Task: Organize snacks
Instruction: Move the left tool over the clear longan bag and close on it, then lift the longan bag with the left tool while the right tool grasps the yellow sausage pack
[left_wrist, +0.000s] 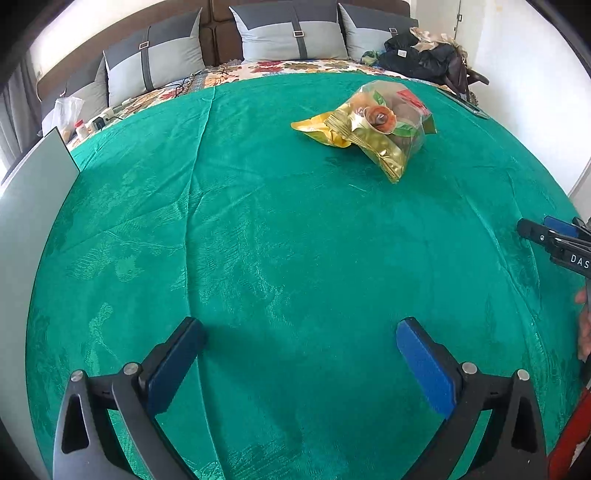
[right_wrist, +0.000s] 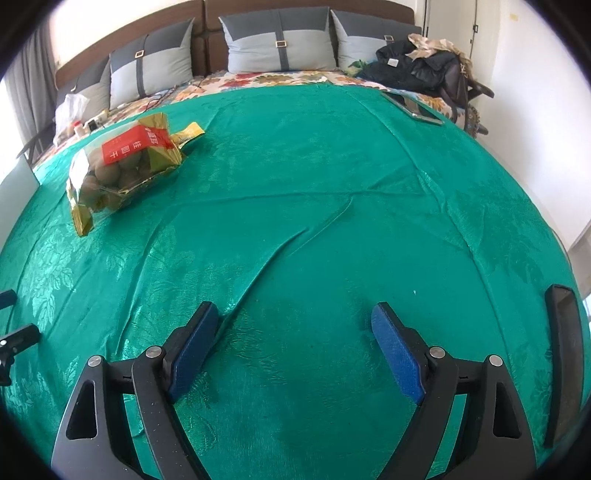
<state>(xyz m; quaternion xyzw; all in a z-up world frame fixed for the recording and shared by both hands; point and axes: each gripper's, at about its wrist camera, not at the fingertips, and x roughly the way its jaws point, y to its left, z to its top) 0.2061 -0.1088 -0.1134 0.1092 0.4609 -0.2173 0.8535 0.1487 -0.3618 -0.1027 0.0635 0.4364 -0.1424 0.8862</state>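
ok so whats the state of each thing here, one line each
left gripper: open, nothing between the fingers, over the cloth
right gripper: open, empty, over the cloth
snack bags: lying together on the cloth, apart from both grippers, one clear-fronted with round brown snacks, looks sealed
green cloth: spread out, creased
phone: flat at the cloth's far edge
dark clothes: heaped in the far corner

Each gripper (left_wrist: 300, 345) (right_wrist: 295, 332): black frame, blue pads, silver screws
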